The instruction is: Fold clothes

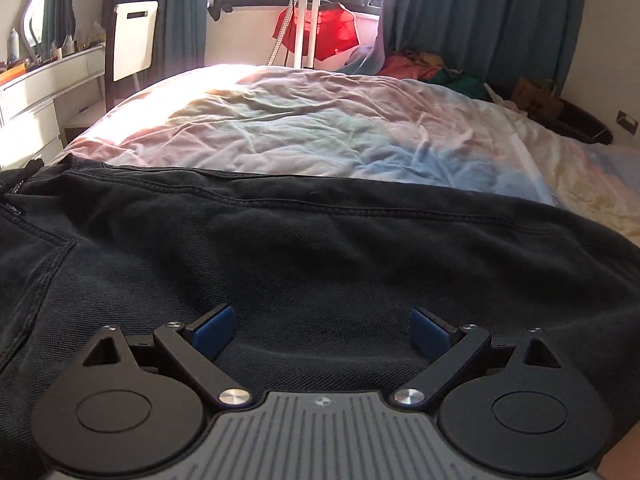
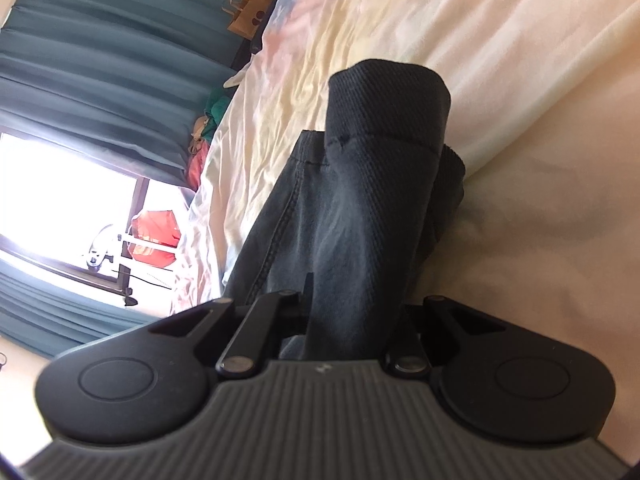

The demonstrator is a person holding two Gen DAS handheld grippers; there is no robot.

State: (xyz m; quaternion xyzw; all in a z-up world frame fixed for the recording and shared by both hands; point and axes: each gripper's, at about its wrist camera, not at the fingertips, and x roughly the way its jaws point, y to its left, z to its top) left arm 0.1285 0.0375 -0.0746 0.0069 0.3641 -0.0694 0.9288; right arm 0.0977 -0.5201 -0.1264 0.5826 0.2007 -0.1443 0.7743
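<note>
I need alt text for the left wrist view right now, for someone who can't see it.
The left gripper, its blue pads spread wide with nothing between them, hangs over dark trousers laid across a bed with a rumpled pastel cover. Beyond the bed, a red garment hangs at a bright window between blue curtains.

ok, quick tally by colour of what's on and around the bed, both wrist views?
Black: 1, the trousers, spread on the bed, one end clamped in the right gripper
Red: 1, garment hanging at the window
Teal: 2, curtains
Brown: 1, paper bag
White: 1, chair
Pastel: 1, bed sheet
Total: 7
</note>
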